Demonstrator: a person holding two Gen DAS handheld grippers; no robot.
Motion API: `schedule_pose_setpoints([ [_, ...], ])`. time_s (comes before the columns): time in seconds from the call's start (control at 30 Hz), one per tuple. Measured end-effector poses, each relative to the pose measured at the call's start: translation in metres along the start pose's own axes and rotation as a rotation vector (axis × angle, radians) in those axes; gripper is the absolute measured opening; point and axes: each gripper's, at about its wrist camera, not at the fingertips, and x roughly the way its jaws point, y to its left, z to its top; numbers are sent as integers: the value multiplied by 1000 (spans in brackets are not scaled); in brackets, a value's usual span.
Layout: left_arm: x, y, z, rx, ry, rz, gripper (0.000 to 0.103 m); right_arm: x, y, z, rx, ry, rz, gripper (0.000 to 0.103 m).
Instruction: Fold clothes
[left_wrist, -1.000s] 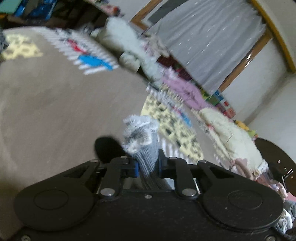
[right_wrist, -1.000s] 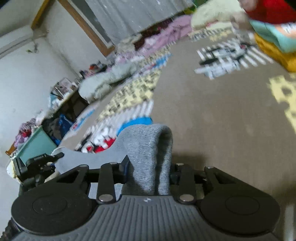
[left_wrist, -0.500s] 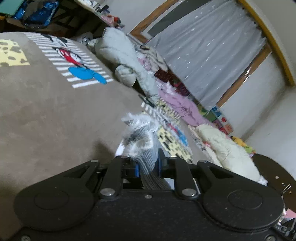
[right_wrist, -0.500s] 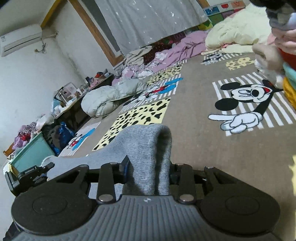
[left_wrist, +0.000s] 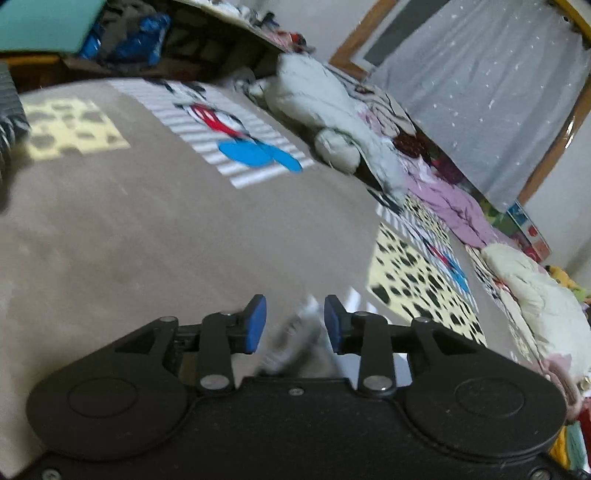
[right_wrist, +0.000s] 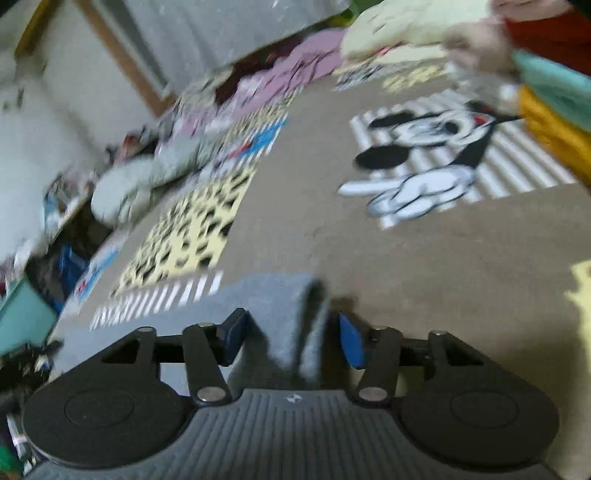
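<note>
no readable text, label, brand or number in either wrist view, small pale emblem on the right gripper's ribbed grey housing (right_wrist: 294, 397) too small to make out, colourful boxes (left_wrist: 524, 229) by the wall blurred

You are working over a matt, short-piled brown carpet (left_wrist: 155, 229) with printed cartoon and spotted panels. The grey garment (right_wrist: 291, 325) is showing a fine ribbed knit, soft and dull, with a fuzzy white edge (left_wrist: 299, 332) in the left view. Both grippers are wearing matt black plastic bodies, shiny metal pivot pins and smooth blue pads (left_wrist: 255, 325). Near the carpet's far edge, a puffy quilted cloth bundle (left_wrist: 332, 114) is lying below a thin sparkling grey curtain (left_wrist: 476, 96) framed in varnished wood.
</note>
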Motion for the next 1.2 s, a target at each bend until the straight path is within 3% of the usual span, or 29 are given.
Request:
schedule_pose_setpoints([
  [0.17, -3, -2, 3, 17, 15, -67, 32, -9, -6, 3, -37, -14, -9, 59],
  [0.3, 6, -22, 2, 109, 82, -127, 32, -6, -1, 7, -84, 3, 8, 59],
  [0.47, 16, -52, -4, 351, 88, -60, 32, 5, 11, 17, -195, 59, 17, 59],
  [0.57, 24, -56, -5, 412, 109, -62, 32, 14, 20, 22, -260, 86, 22, 59],
  [0.73, 38, -56, -9, 457, 139, -28, 30, 23, 32, 23, -335, 129, 27, 60],
  [0.87, 47, -58, -12, 471, 163, -5, 29, 24, 35, 24, -377, 143, 28, 51],
  [0.9, 48, -59, -12, 474, 164, -2, 27, 24, 35, 24, -384, 143, 31, 48],
  [0.97, 47, -59, -12, 477, 156, 4, 12, 24, 38, 23, -401, 143, 34, 46],
  [1.2, 29, -63, -5, 516, 86, -54, 5, 20, 52, 17, -489, 113, 12, 33],
])
